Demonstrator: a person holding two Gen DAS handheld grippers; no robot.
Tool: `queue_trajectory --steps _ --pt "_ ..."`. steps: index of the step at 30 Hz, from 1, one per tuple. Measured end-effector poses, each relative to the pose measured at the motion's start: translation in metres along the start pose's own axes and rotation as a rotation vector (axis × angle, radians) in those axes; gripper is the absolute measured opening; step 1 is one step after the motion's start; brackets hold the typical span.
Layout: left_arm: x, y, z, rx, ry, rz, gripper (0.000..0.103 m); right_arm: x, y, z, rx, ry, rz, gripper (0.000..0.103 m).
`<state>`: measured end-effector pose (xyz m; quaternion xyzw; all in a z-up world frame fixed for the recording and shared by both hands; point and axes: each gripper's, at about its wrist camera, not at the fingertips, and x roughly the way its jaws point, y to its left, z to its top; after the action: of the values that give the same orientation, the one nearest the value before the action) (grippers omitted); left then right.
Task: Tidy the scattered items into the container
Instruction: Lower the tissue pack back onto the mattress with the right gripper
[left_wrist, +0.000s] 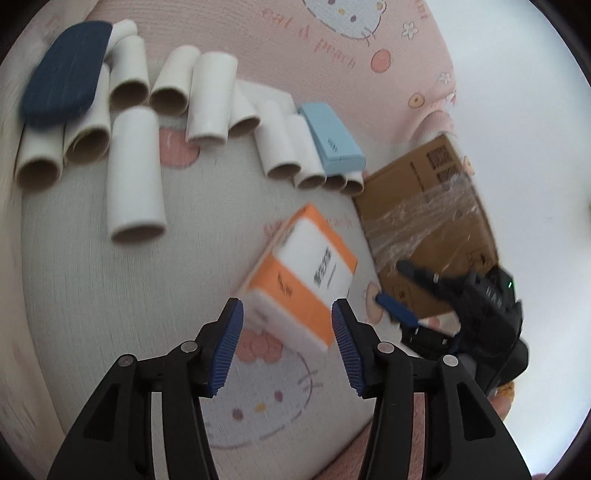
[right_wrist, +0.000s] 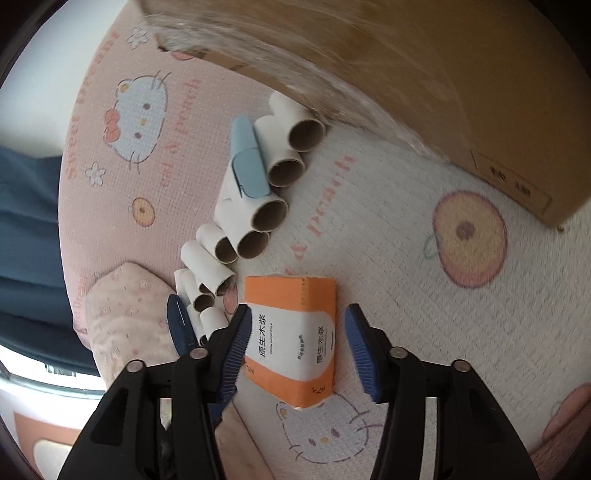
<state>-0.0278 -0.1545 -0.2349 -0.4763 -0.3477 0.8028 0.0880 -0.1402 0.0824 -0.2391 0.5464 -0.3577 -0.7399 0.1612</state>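
An orange and white tissue pack (left_wrist: 303, 273) (right_wrist: 291, 339) lies flat on the cartoon-print bedspread (left_wrist: 92, 295). My left gripper (left_wrist: 288, 347) is open, and the pack's near corner shows between its blue pads without touching them. My right gripper (right_wrist: 297, 350) is open too and frames the pack. In the left wrist view the right gripper (left_wrist: 404, 293) hangs just right of the pack, in front of the brown cardboard box (left_wrist: 424, 210) (right_wrist: 424, 74). Several cardboard tubes (left_wrist: 136, 173) (right_wrist: 258, 221), a light blue case (left_wrist: 332, 136) (right_wrist: 247, 166) and a dark blue oval case (left_wrist: 66, 74) lie beyond.
The box is wrapped in clear tape and stands at the bed's edge. A floral pink cushion (right_wrist: 122, 317) lies beside the tubes. A person's blue clothing (right_wrist: 26, 221) fills the left rim of the right wrist view. Bare bedspread (right_wrist: 424, 295) stretches right of the pack.
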Motion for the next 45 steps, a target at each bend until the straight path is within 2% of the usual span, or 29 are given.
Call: queue_trajectory --steps 3,5,8,10,15,22,33,37,45 --pt "0.005 0.002 -0.012 -0.083 -0.042 -0.032 0.054 0.004 0.000 0.003 -0.005 -0.014 0.002 0.053" --pt "0.014 0.005 -0.016 -0.153 -0.037 -0.066 0.054 0.007 0.000 0.006 -0.006 -0.035 0.000 0.053" --pt "0.027 0.002 -0.017 -0.167 0.004 -0.096 0.050 0.004 0.001 0.007 -0.022 -0.127 0.022 0.053" --pt "0.033 -0.004 -0.016 -0.139 0.015 -0.086 0.048 0.005 0.007 0.009 -0.066 -0.143 0.036 0.053" --pt "0.042 -0.008 -0.011 -0.125 0.040 -0.072 0.048 0.019 0.017 0.014 -0.176 -0.138 0.011 0.053" --pt "0.044 0.001 0.003 -0.132 0.043 -0.046 0.048 0.037 0.014 0.021 -0.210 -0.088 0.003 0.053" --pt "0.044 0.004 0.038 -0.044 0.011 0.047 0.048 0.049 0.020 -0.011 -0.246 0.023 -0.052 0.053" --pt "0.042 0.007 0.037 -0.064 0.023 0.039 0.048 0.050 0.024 -0.016 -0.266 0.027 -0.086 0.053" --pt "0.044 -0.001 0.027 -0.035 0.046 0.056 0.051 0.058 0.026 -0.007 -0.271 0.015 -0.133 0.053"
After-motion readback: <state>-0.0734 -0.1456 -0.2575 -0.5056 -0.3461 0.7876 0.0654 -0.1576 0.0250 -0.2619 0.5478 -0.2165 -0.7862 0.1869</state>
